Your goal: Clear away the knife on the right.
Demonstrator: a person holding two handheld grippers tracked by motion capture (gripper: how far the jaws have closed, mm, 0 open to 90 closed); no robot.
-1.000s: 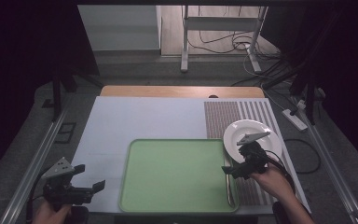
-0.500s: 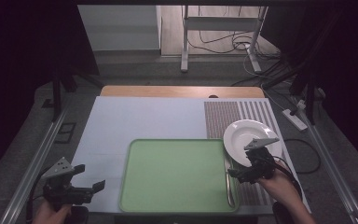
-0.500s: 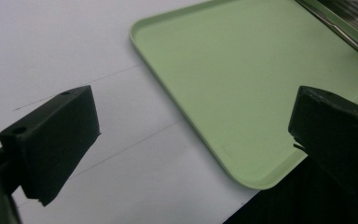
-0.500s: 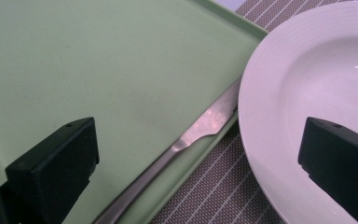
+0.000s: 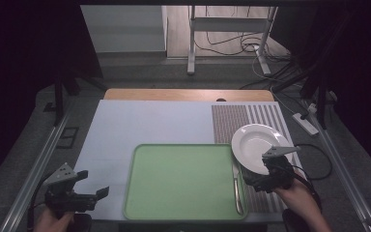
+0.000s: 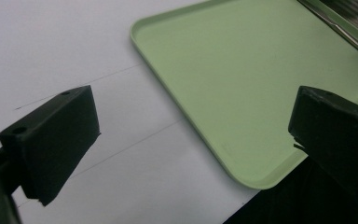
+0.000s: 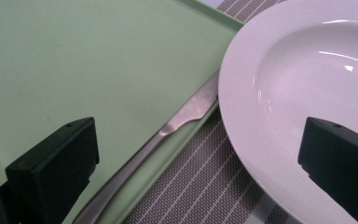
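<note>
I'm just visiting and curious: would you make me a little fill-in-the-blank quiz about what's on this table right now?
1. The metal knife lies along the right-hand edge of the ____ tray.
2. The white plate rests on a striped ____.
3. The jaws of the right gripper, held by the plate and knife, stand ____.
4. The left gripper is near the tray's ____ side.

Missing words: green; placemat; open; left
</note>
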